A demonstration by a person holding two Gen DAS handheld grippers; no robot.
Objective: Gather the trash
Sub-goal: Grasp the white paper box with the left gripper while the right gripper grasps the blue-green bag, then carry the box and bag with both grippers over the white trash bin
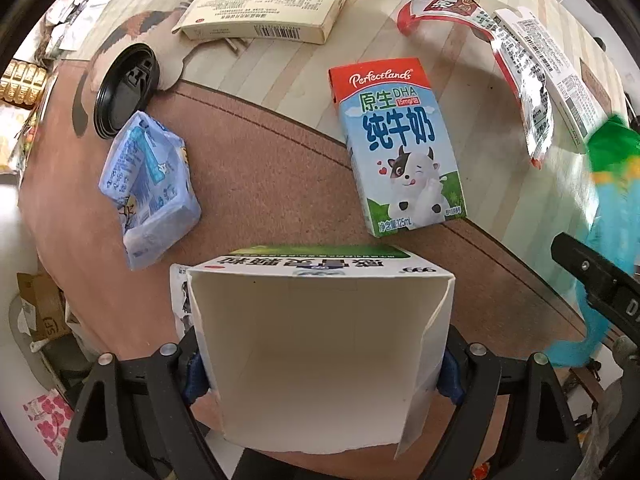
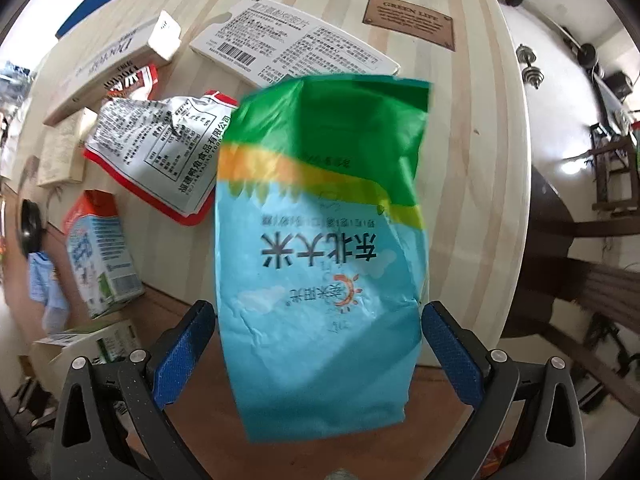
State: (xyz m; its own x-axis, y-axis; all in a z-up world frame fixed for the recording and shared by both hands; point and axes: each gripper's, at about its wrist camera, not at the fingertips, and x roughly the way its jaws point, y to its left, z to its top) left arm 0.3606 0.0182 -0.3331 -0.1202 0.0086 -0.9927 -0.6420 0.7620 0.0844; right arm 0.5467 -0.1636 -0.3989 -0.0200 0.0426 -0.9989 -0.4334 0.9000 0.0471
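A pale wooden tabletop (image 2: 460, 152) of glued light and tan strips fills the upper part of both views. A brown engraved plaque (image 2: 410, 20) is set into it at the upper right of the right wrist view. A reddish-brown mat (image 1: 260, 168) covers the table's lower area. At right, a glossy white floor (image 2: 560, 128) and dark wooden furniture (image 2: 612, 168) are seen, with bright daylight reflected.

left wrist: looks down, close | right wrist: same (both show milk carton (image 1: 400, 148))
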